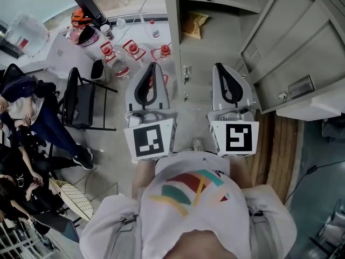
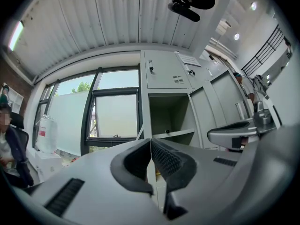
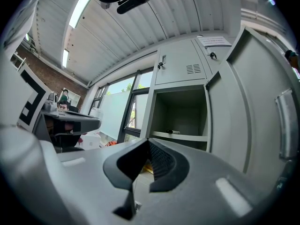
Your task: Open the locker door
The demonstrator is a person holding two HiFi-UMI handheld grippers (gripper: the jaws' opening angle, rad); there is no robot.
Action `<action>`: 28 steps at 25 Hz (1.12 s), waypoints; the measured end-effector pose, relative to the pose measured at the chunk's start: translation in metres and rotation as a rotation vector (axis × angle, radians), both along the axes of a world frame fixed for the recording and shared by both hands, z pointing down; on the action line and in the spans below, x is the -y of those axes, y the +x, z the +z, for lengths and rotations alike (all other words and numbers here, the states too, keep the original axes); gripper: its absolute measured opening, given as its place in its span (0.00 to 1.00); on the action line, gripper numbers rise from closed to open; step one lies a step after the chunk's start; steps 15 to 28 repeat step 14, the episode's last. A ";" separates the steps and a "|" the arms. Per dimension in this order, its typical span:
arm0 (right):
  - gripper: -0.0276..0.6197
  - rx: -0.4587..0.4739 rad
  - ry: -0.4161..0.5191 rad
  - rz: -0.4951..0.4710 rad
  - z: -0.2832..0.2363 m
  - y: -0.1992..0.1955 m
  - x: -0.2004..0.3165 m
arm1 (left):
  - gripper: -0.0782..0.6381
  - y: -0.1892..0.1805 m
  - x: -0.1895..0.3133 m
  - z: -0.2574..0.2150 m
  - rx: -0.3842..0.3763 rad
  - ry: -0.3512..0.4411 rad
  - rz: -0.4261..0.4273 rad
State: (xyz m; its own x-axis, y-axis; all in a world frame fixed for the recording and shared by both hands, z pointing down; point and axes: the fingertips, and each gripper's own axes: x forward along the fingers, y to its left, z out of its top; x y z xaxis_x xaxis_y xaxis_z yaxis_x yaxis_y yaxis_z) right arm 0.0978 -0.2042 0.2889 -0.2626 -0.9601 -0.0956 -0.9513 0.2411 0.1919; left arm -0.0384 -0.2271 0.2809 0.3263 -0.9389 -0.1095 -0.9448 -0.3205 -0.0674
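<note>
The grey locker stands ahead of me with one compartment open. Its door is swung out to the right, and in the right gripper view the door fills the right side with its handle showing. A dark marker lies on the inner shelf, and a yellow packet sits lower inside. My left gripper and right gripper hang side by side in front of the locker, apart from it. Both are shut and hold nothing, as the left gripper and right gripper views show.
Several red-capped bottles stand on the floor left of the locker. A black chair and seated people are further left by the window. More shut locker doors sit above the open compartment.
</note>
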 end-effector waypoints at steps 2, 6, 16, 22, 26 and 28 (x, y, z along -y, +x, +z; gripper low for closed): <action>0.05 0.000 -0.002 0.005 0.000 0.002 0.000 | 0.13 0.002 -0.001 -0.001 -0.003 0.007 0.014; 0.05 0.001 -0.002 0.009 0.000 0.003 0.000 | 0.13 0.004 -0.001 -0.001 -0.006 0.009 0.026; 0.05 0.000 -0.001 0.008 -0.002 0.004 -0.002 | 0.13 0.004 -0.002 -0.001 -0.002 0.004 0.032; 0.05 0.000 -0.001 0.008 -0.002 0.004 -0.002 | 0.13 0.004 -0.002 -0.001 -0.002 0.004 0.032; 0.05 0.000 -0.001 0.008 -0.002 0.004 -0.002 | 0.13 0.004 -0.002 -0.001 -0.002 0.004 0.032; 0.05 0.000 -0.001 0.008 -0.002 0.004 -0.002 | 0.13 0.004 -0.002 -0.001 -0.002 0.004 0.032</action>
